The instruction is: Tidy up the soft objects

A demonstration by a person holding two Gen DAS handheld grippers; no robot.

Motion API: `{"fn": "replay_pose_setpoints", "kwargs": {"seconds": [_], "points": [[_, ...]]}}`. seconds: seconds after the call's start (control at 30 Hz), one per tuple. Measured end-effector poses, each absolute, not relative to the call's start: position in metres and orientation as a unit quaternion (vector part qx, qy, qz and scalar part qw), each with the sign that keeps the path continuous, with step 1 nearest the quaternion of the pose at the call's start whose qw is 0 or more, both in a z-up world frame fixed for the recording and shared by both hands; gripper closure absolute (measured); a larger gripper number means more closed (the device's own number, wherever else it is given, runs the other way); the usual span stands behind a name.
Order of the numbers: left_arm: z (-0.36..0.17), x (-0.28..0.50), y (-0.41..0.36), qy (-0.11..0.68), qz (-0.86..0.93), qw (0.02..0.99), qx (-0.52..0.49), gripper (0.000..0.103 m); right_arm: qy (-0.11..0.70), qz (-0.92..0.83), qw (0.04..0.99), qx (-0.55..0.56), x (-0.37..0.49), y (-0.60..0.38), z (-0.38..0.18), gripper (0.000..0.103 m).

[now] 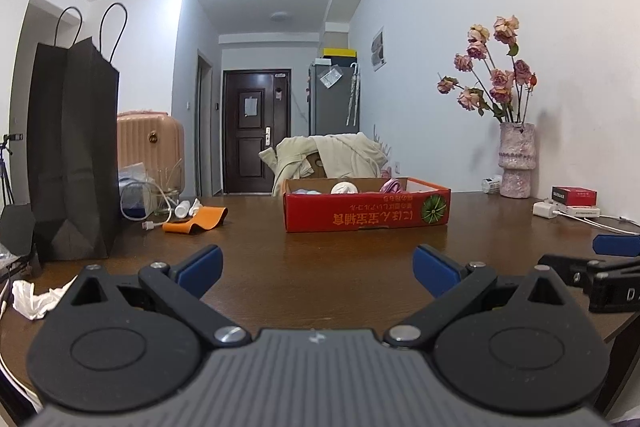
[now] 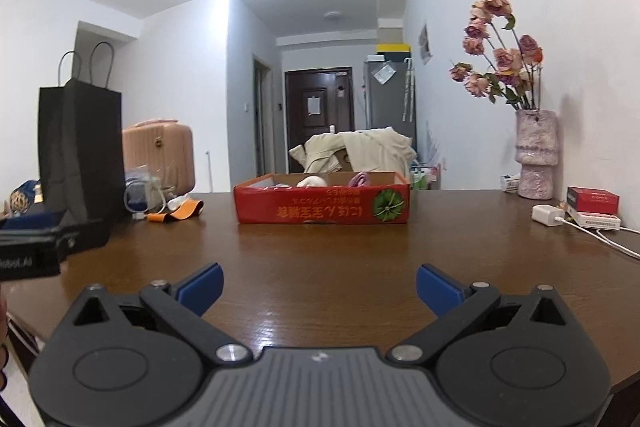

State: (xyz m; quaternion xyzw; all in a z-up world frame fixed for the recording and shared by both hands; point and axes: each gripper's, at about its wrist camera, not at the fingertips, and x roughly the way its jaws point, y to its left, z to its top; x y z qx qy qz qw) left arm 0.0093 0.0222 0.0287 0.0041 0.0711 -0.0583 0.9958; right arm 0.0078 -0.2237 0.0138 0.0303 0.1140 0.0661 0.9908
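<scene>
Nearest, the left claw (image 1: pixel 318 269) and the right claw (image 2: pixel 319 287) both stand wide open with nothing between the blue pads, low over the brown surface (image 1: pixel 320 259).

The landmark is the red box (image 1: pixel 366 211), ahead of both claws and well apart from them. Soft things already lie in it: a white bundle (image 1: pixel 344 188), a pink one (image 1: pixel 391 184) to its right, and something pale blue (image 1: pixel 306 191) at its left end. I judge the sorting partly done.

Near the left claw, well short and left of the box, a crumpled white cloth (image 1: pixel 34 301) lies loose and probably remains to be gathered. Left of the box lies an orange strap (image 1: pixel 200 219); farther left stands a black bag (image 1: pixel 74 155).

The box's front carries yellow characters, printed upside down and too small to read, beside a watermelon picture.
</scene>
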Motion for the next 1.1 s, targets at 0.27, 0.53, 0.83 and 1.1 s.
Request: {"fn": "replay_pose_setpoints", "kwargs": {"seconds": [0.27, 0.53, 0.83, 1.1], "points": [[0.0291, 0.0114, 0.0278, 0.076, -0.054, 0.996, -0.004, 0.000, 0.126, 0.064, 0.990, 0.024, 0.0123, -0.2202, 0.0119, 0.000], [0.0291, 0.0120, 0.0263, 0.081, -0.056, 0.995, -0.002, 0.000, 0.126, 0.068, 0.989, 0.025, 0.0132, -0.2189, 0.0112, 0.000], [0.0298, 0.0106, 0.0256, 0.080, -0.058, 0.995, -0.002, 0.000, 0.129, 0.063, 0.989, 0.027, 0.0150, -0.2198, 0.0098, 0.000], [0.0292, 0.0101, 0.0255, 0.081, -0.058, 0.995, -0.003, 0.000, 0.129, 0.062, 0.989, 0.025, 0.0142, -0.2192, 0.0096, 0.000]]}}
